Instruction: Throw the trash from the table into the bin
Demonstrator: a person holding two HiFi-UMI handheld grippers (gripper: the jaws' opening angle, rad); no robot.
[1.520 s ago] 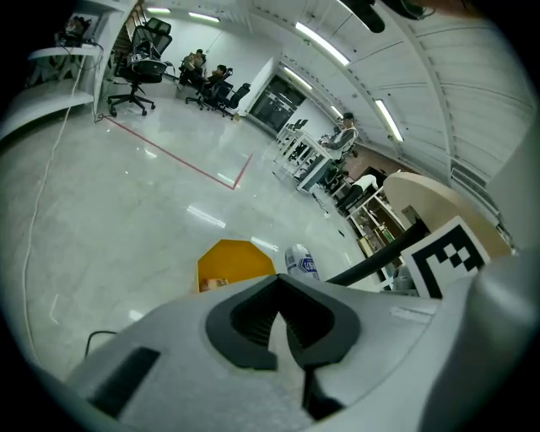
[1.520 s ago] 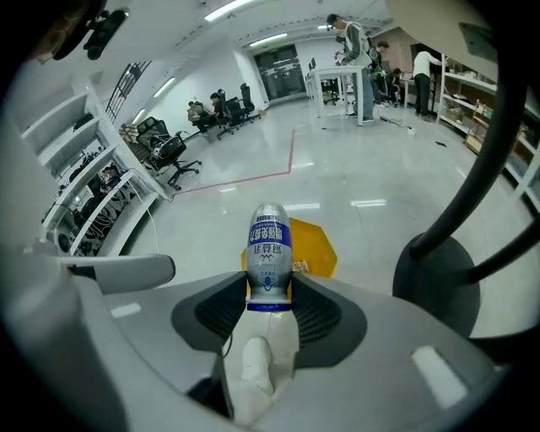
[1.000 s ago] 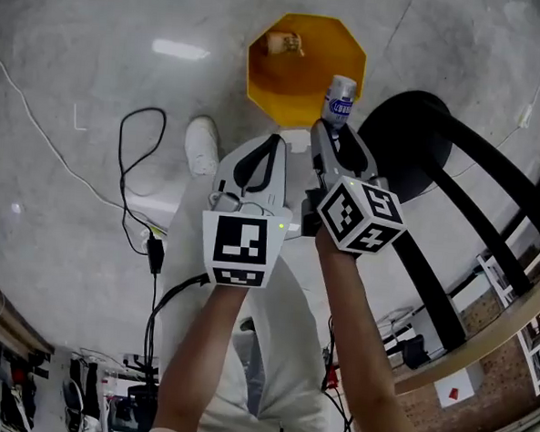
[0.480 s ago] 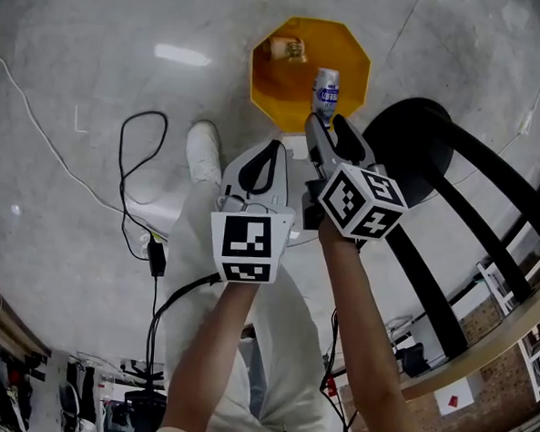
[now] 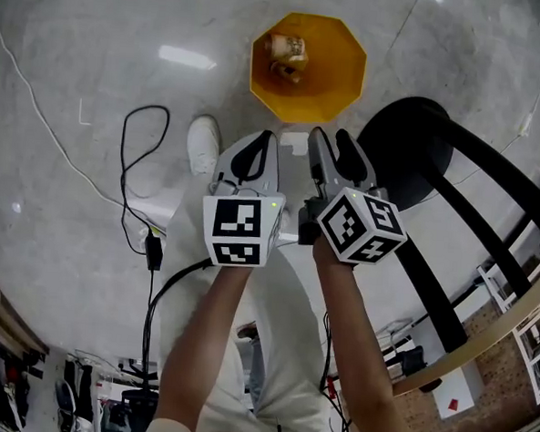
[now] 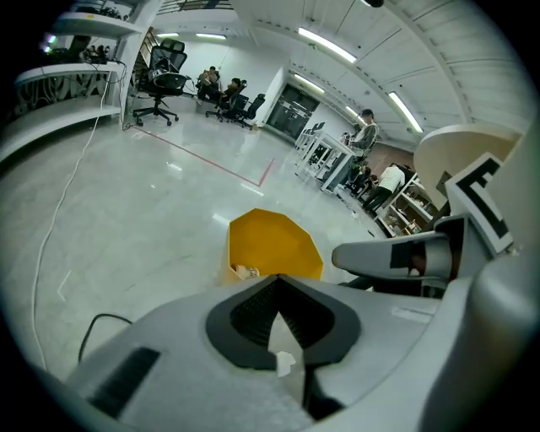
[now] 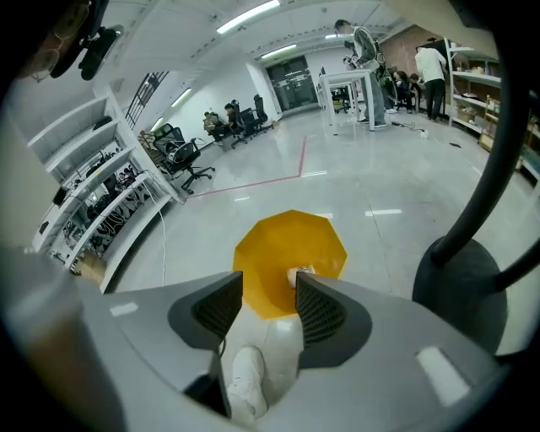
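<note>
The yellow bin (image 5: 338, 73) is sitting on the gray floor (image 5: 96, 81), just ahead of both grippers. Bits of trash (image 5: 285, 47) are lying inside it, by the far-left wall. Can't tell what they are.

The L gripper (image 5: 271, 138) is hanging low over the floor, pointing down at the bin. Its jaws are pressing tight together w/ nothing in them. In the L gripper view (image 6: 277, 291) the bin (image 6: 278, 245) is peeking over the shut tips.

The R gripper (image 5: 332, 139) is hanging right beside it, also pointing down at the bin. Its jaws are standing about halfway apart & have just been opening. Nothing is sitting btw them. In the R gripper view (image 7: 268, 308) only the bin (image 7: 270, 253), some floor & a white shoe (image 7: 245, 384) are showing through the gap.

The person's white shoe (image 5: 201, 144) is standing left of the grippers. A black cable (image 5: 128, 156) is looping on the floor past it. A black round stand base (image 5: 407, 146) is sitting right of the bin.
</note>
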